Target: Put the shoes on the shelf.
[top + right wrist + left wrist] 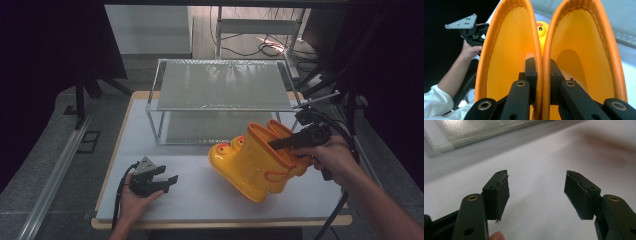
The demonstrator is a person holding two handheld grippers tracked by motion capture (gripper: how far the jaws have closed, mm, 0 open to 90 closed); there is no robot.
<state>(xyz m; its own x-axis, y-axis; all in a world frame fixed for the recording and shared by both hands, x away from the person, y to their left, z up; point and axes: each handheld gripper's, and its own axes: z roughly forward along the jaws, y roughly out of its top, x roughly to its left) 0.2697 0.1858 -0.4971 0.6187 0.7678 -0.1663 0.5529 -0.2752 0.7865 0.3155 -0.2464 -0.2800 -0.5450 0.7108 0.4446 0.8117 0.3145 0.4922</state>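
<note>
Two yellow rubber boots [252, 162] with orange rims and duck faces on the toes are tilted on the white table, toes pointing left. My right gripper [274, 145] is shut on the boots' two inner walls, pinched together, one jaw inside each shaft [541, 65]. The yellow duck toe [542, 28] peeks between the shafts. My left gripper [169, 181] rests low near the table's front left, open, with nothing between its pads [499, 192]; white tabletop lies beneath it.
A metal-framed rack with a translucent upper shelf [222, 85] and a lower shelf stands at the back of the table [200, 195]. Its lower shelf edge [486, 132] lies ahead of the left gripper. Cables lie on the floor behind.
</note>
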